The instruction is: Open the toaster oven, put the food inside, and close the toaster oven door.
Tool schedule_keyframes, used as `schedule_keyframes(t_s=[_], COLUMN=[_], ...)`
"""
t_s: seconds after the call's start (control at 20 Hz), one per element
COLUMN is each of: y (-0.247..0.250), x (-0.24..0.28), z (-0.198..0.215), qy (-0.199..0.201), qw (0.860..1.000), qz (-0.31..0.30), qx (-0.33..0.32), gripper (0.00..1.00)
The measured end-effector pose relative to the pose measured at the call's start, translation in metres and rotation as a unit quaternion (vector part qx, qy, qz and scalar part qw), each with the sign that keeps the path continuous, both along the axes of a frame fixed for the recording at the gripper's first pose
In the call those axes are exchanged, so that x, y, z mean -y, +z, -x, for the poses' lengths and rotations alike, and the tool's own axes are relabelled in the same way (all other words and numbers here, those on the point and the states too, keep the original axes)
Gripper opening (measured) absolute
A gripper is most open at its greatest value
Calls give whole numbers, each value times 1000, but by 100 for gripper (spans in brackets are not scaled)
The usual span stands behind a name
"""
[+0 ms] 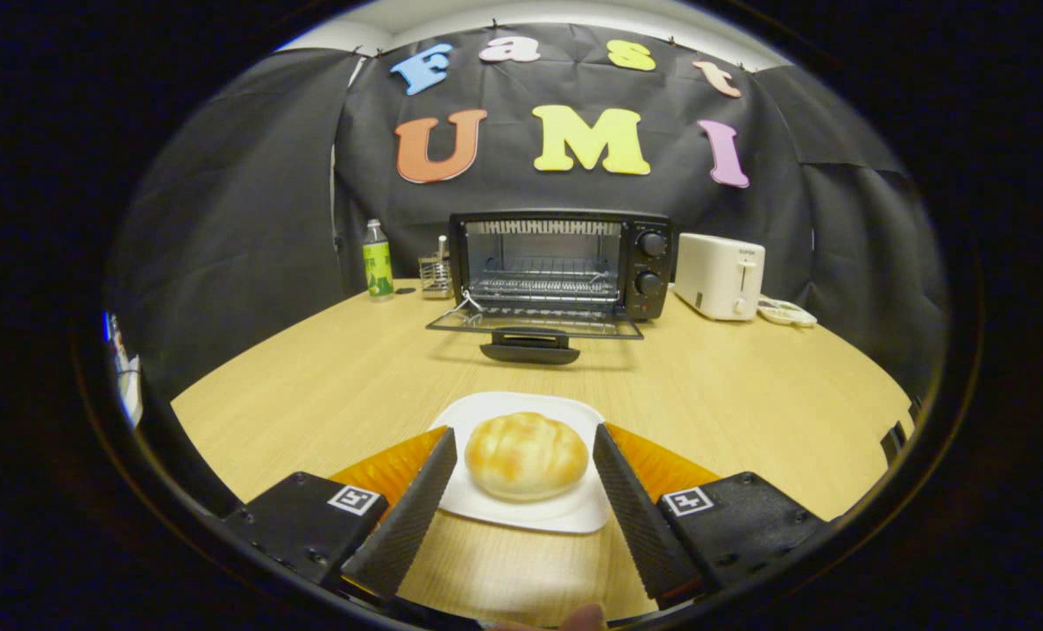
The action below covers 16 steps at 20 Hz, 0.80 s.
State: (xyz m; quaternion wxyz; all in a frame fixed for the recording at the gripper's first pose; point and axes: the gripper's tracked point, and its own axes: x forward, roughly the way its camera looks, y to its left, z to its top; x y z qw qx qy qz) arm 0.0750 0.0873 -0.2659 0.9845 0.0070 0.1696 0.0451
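— At twelve o'clock, the toaster oven (560, 263) is seen open, its door (535, 325) dropped flat. Which step is in hand?

— The bun (526, 455) is flanked on its plate (565, 513) by the wide-spread gripper (526, 438); closing, then lifting, is called for.

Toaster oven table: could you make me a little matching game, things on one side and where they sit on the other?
Things:
1. bread roll
2. green bottle
3. white toaster
4. oven door

Places or states:
A. right of the toaster oven
B. folded down open
C. on the white plate, between the open tool fingers
D. left of the oven, by the wire rack

Pairs: 1-C, 2-D, 3-A, 4-B
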Motion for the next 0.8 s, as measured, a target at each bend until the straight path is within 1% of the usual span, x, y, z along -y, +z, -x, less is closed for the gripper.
schedule_keyframes(t_s=[0.1,0.35,0.5,0.65,0.75,0.8], y=[-8,-17,-15,-15,-13,-11], x=[-2,1,2,2,1,2], z=[-1,-6,-7,-8,-7,-8], qy=[0,-10,-9,-16,-22,-24], qw=[1000,999,999,999,999,998], qz=[-6,-6,-2,-13,-34,-45], qx=[-19,-37,-36,-28,-25,-26], gripper=[100,100,89,71,60,52])
